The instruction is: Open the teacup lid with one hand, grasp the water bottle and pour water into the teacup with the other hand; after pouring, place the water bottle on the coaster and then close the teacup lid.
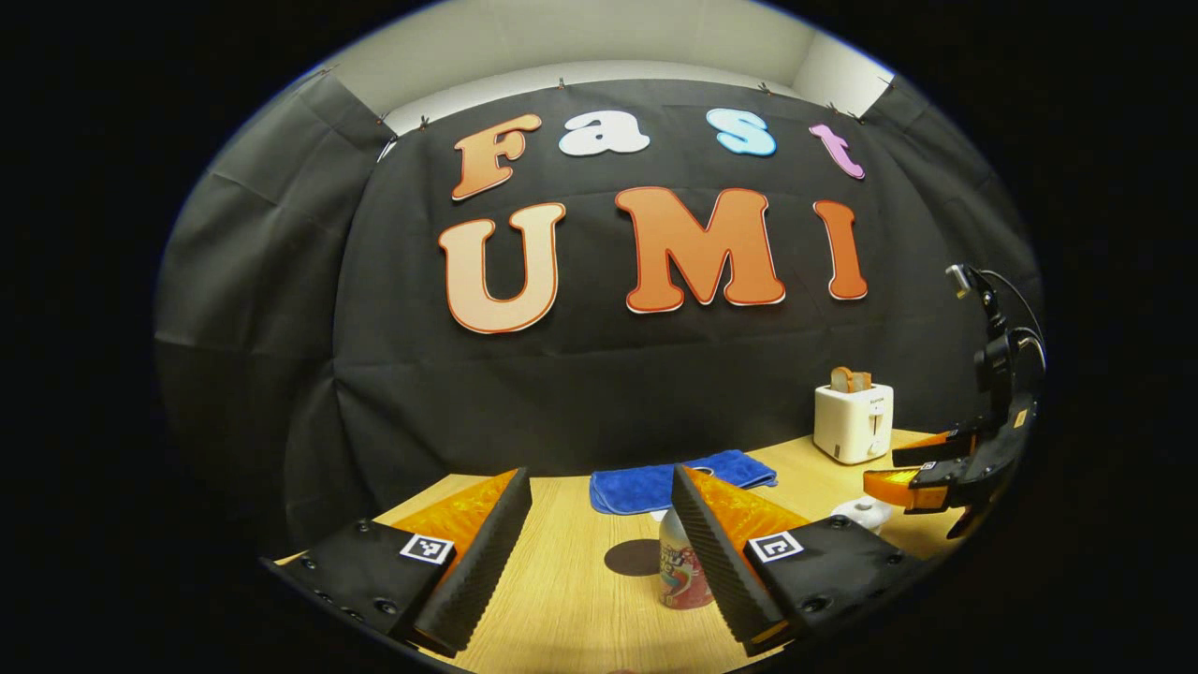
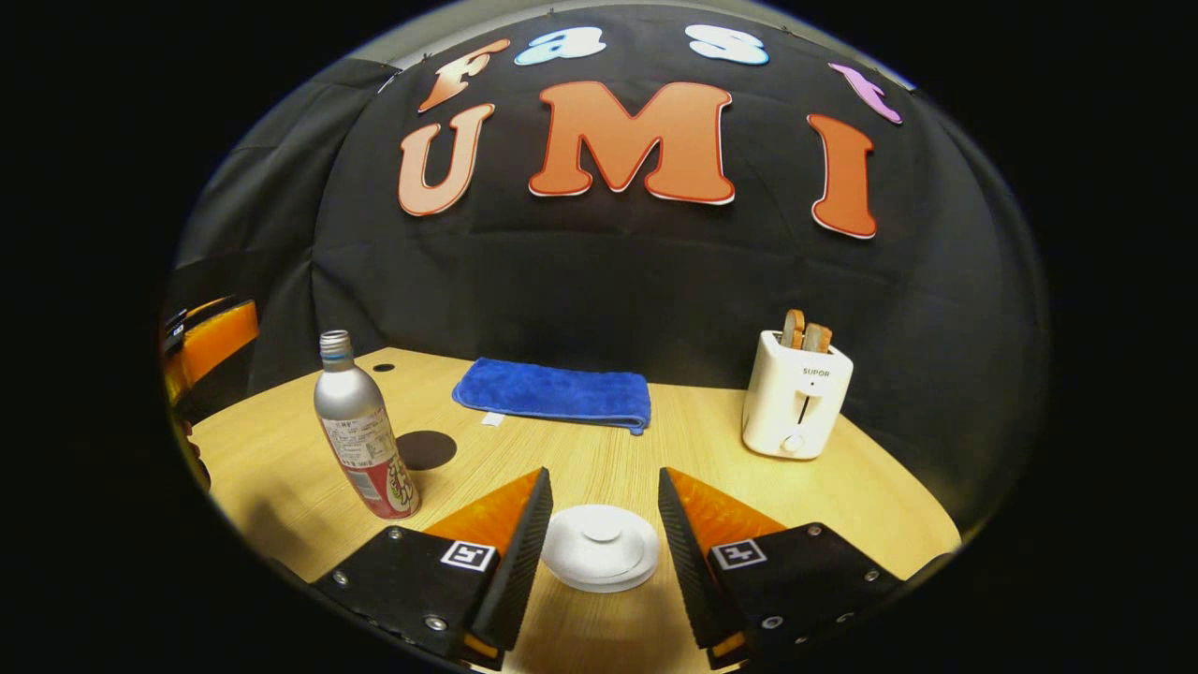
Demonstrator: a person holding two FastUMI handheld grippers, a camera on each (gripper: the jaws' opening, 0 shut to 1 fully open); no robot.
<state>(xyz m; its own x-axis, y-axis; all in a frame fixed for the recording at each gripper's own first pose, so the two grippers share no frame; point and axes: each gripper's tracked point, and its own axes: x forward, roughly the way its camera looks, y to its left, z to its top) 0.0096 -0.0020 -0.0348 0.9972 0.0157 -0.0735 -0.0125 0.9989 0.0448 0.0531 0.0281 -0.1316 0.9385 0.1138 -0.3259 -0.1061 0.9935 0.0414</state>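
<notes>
The water bottle [image 2: 360,429] stands upright, neck up, beside the coaster [image 2: 426,449] — both grippers [image 1: 599,543] [image 2: 599,552] gape wide, holding nothing; the right straddles the teacup lid [image 2: 600,547].

Word "SUPOR" read on front of white toaster [image 2: 796,398]. Print on water bottle [image 2: 360,440] label too small to be read. Square coded markers seen on gripper fingers.

Table layout as I'm seeing it from the right gripper view

I'm finding the teacup lid [image 2: 600,548] lying at 6 o'clock on the table [image 2: 711,440], water bottle [image 2: 363,435] standing at 9, coaster [image 2: 425,449] just beside it, folded cloth [image 2: 554,391] lying at 12, toaster [image 2: 796,398] sitting at 2.
</notes>
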